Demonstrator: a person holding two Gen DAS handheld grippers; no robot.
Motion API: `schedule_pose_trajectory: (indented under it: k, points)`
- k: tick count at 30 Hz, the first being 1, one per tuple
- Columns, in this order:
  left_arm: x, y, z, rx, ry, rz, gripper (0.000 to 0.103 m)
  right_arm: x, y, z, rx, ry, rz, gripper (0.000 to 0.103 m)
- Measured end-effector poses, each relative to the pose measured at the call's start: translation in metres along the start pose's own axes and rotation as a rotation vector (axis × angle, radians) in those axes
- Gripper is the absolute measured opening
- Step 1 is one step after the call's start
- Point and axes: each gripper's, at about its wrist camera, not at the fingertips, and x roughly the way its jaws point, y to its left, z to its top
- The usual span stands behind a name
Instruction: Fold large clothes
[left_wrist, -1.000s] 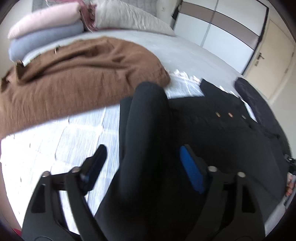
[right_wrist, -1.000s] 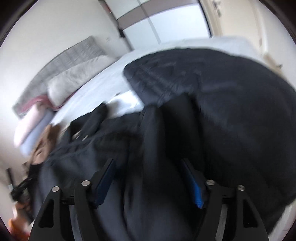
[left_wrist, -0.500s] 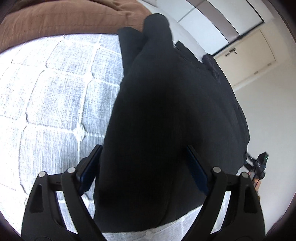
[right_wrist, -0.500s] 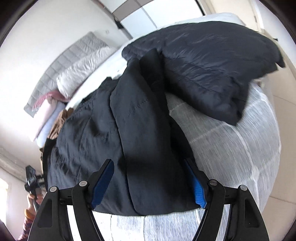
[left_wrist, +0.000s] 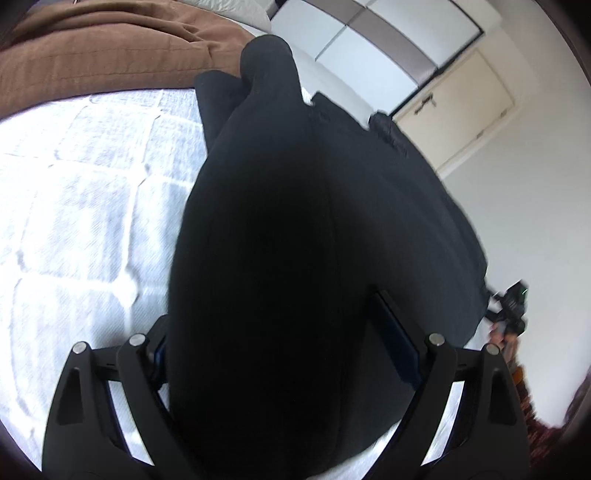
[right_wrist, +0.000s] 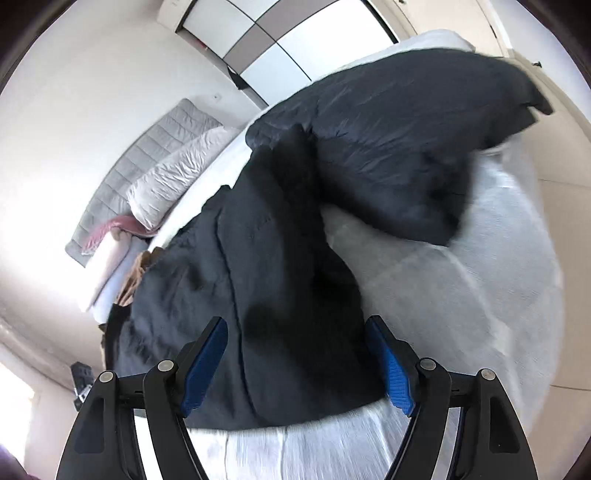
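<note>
A large black jacket (left_wrist: 295, 240) lies on the white quilted bed (left_wrist: 74, 221). In the left wrist view its folded sleeve fills the middle and runs back between the fingers. My left gripper (left_wrist: 277, 354) is open, jaws wide on either side of the fabric near its lower edge. In the right wrist view the same jacket (right_wrist: 266, 295) lies with its hem near the bed's edge. My right gripper (right_wrist: 299, 362) is open, blue pads spread either side of the hem, not closed on it.
A brown garment (left_wrist: 103, 55) lies beyond the jacket on the bed. A dark quilted coat (right_wrist: 399, 147) lies to the right of the jacket. Pillows and folded bedding (right_wrist: 166, 184) sit at the headboard. A wardrobe and a door (left_wrist: 461, 110) stand behind.
Both grippers have dropped low toward the jacket's near edge, and the views now look along the bed. The jaws have stayed open.
</note>
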Motion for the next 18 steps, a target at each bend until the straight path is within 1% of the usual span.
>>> schedule_pose_trajectory:
  k: [2,4,6,7,8,9,10,11,12,13,15,16,18]
  points:
    - [0.003,0.002,0.004,-0.035,-0.027,-0.018,0.089,0.013,0.008,0.006,-0.013,-0.017,-0.026,0.078]
    - [0.006,0.003,0.01,-0.077,-0.042,-0.014,0.083,0.025,0.014,0.013,-0.006,-0.017,-0.029,0.074]
    - [0.008,0.002,0.012,-0.132,-0.053,0.004,0.062,0.036,0.019,0.018,0.012,0.003,-0.062,0.05]
    - [0.008,0.001,0.013,-0.16,-0.054,0.024,0.058,0.036,0.019,0.018,0.029,0.01,-0.066,0.044]
    - [0.008,-0.003,0.014,-0.167,-0.05,0.037,0.046,0.037,0.025,0.02,0.043,0.017,-0.083,0.033]
    - [0.006,-0.013,0.016,-0.16,-0.046,0.075,0.039,0.035,0.034,0.022,0.031,0.022,-0.12,0.025]
    - [0.003,-0.027,0.02,-0.134,-0.045,0.125,0.036,0.029,0.045,0.023,0.011,0.021,-0.162,0.023]
    - [-0.003,-0.035,0.023,-0.114,-0.053,0.151,0.032,0.024,0.052,0.025,0.002,0.02,-0.184,0.019]
    - [-0.014,-0.05,0.029,-0.096,-0.07,0.168,0.03,0.014,0.067,0.03,-0.005,0.012,-0.201,0.018]
    - [-0.026,-0.063,0.035,-0.091,-0.092,0.157,0.029,0.004,0.076,0.035,-0.004,-0.001,-0.195,0.017]
    - [-0.054,-0.087,0.042,-0.078,-0.127,0.108,0.028,-0.029,0.104,0.042,-0.027,-0.045,-0.142,0.015]
    - [-0.071,-0.102,0.044,-0.056,-0.145,0.089,0.028,-0.041,0.116,0.042,-0.05,-0.059,-0.126,0.015]
    - [-0.1,-0.127,0.042,0.004,-0.162,0.09,0.028,-0.073,0.148,0.036,-0.136,-0.081,-0.134,0.015]
